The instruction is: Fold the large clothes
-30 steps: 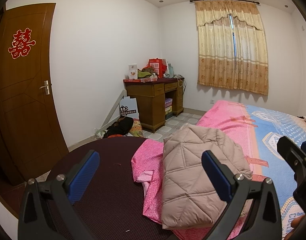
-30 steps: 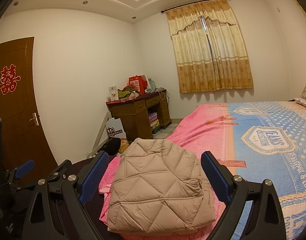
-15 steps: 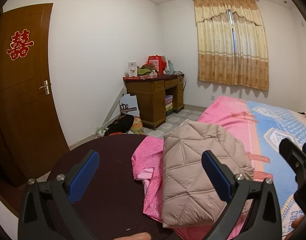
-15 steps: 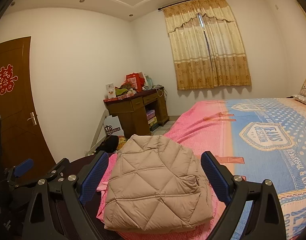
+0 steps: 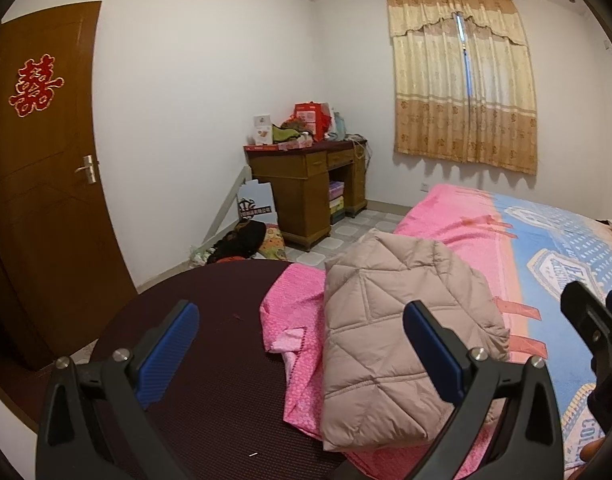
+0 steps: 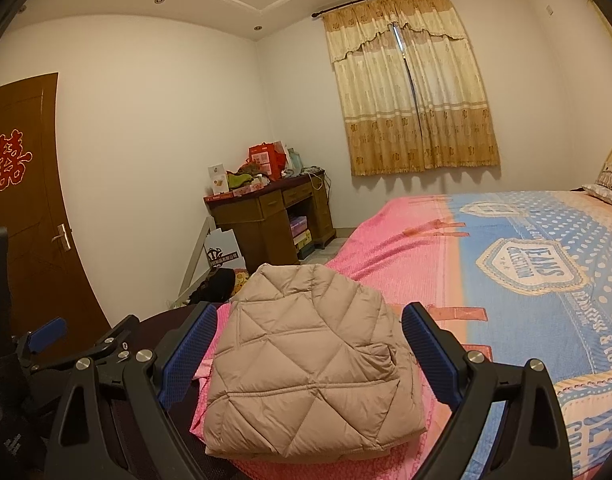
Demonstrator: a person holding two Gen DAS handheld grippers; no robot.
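A beige quilted jacket [image 5: 398, 328] [image 6: 310, 364] lies folded into a compact block at the near corner of the bed [image 5: 478, 256] [image 6: 506, 300], on a pink sheet. My left gripper [image 5: 301, 336] hangs open above and to the left of the jacket, not touching it, nothing between its blue pads. My right gripper [image 6: 310, 340] is open too, held just in front of the jacket with the bundle framed between its fingers, apart from it. The right gripper's tip shows at the left wrist view's right edge.
A dark round surface [image 5: 177, 320] sits left of the bed corner. A wooden desk [image 5: 310, 192] [image 6: 273, 216] piled with boxes stands against the far wall, bags on the floor beside it. A brown door [image 5: 41, 184] is at left, a curtained window [image 6: 410, 92] behind.
Both grippers have drifted slightly, so the jacket sits a little lower and left in the right wrist view. The jacket itself has not moved, and both stay open.
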